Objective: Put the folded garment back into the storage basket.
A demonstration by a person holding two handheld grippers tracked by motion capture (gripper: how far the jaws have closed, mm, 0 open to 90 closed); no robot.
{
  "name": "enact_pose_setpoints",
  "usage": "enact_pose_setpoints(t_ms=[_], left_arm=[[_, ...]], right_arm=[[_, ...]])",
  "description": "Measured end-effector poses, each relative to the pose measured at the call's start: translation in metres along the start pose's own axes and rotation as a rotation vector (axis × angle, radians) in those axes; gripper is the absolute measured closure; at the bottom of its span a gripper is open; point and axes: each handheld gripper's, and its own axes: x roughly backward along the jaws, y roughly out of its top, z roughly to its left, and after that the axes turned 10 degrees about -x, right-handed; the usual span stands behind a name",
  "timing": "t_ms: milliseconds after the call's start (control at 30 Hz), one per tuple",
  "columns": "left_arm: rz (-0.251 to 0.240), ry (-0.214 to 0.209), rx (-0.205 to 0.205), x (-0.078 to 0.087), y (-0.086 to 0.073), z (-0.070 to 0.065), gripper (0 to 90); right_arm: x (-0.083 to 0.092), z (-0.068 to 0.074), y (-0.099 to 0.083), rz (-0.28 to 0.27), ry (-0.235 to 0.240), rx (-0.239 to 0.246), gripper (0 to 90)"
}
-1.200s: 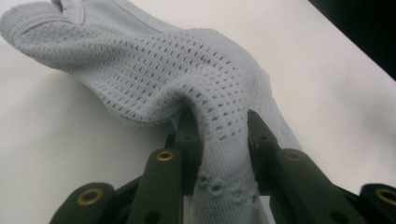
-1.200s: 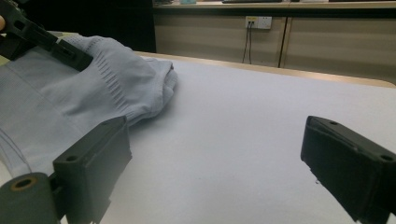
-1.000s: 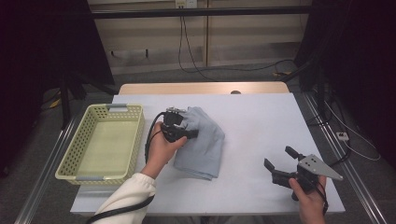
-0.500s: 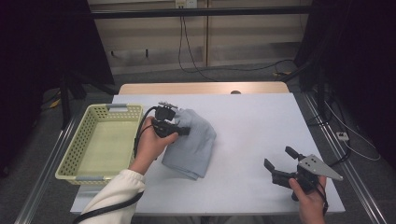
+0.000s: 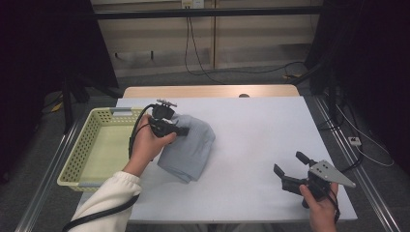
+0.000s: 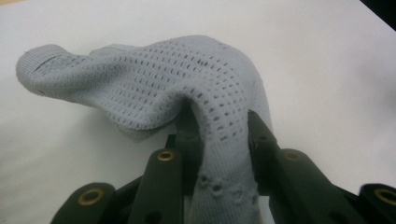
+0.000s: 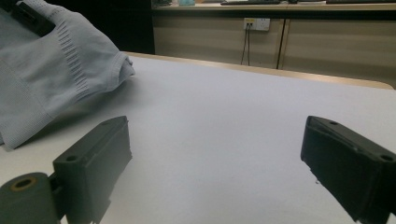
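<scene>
**Grey knit pinched and lifted beside the basket**

A white table [image 5: 251, 140] stands before beige wall panels with dangling cables, dark on either side; on that surface the work sits toward its left half.

Seen in the left gripper view, the two black jaws are clenched on a fold of the grey knit cloth [image 6: 187, 88], the fabric bunched between them and arching up over the tips before draping away to the table; the pinch takes a ridge rather than an edge, likely so the whole piece comes up in one gather. In the high view the left gripper [image 5: 169, 126] is held raised and tilted, the cloth hanging from it with its lower end apparently touching the table, just beside the pale green basket [image 5: 77, 162]; my judgement is that the basket is where the cloth is bound.

The right gripper [image 5: 290, 172] rests near the table's front right corner, well apart from the cloth; its jaws stand wide and hold nothing, with bare table between them, seemingly parked out of the way.
</scene>
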Motion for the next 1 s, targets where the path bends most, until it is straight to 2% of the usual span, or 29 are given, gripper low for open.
enact_pose_setpoints(t_ms=[1000], left_arm=[[0.029, 0.029, -0.001, 0.042, 0.023, 0.014, 73.1]], right_arm=[[0.001, 0.000, 0.000, -0.006, -0.002, -0.005, 8.8]])
